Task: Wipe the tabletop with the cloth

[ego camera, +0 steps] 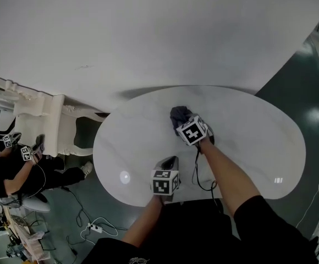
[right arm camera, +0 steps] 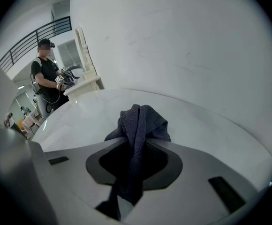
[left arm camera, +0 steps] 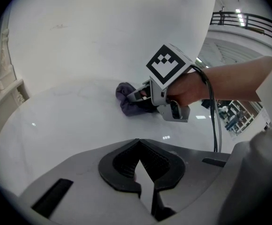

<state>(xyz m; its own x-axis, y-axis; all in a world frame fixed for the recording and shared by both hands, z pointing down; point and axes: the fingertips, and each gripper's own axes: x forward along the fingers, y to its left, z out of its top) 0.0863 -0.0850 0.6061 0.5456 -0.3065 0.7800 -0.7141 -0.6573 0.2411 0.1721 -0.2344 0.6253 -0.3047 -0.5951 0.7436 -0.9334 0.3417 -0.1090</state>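
Observation:
A dark grey cloth [ego camera: 178, 114] lies bunched on the white oval tabletop [ego camera: 247, 147], towards its far middle. My right gripper [ego camera: 185, 121] is shut on the cloth [right arm camera: 138, 121], which runs up between its jaws and spills forward onto the tabletop [right arm camera: 211, 130]. My left gripper [ego camera: 170, 161] hovers over the table's near edge, a short way behind and left of the right one. In the left gripper view its jaws meet at the tips with nothing between them [left arm camera: 138, 144]; ahead I see the right gripper [left arm camera: 138, 95] pressing the cloth [left arm camera: 125, 100] to the table.
A white curved wall [ego camera: 148, 32] rises just behind the table. At the left stand white ornate furniture [ego camera: 44, 117] and a seated person [ego camera: 11, 175] with grippers. Cables and a power strip [ego camera: 95, 227] lie on the dark floor. A cable [ego camera: 199, 172] trails from my right gripper.

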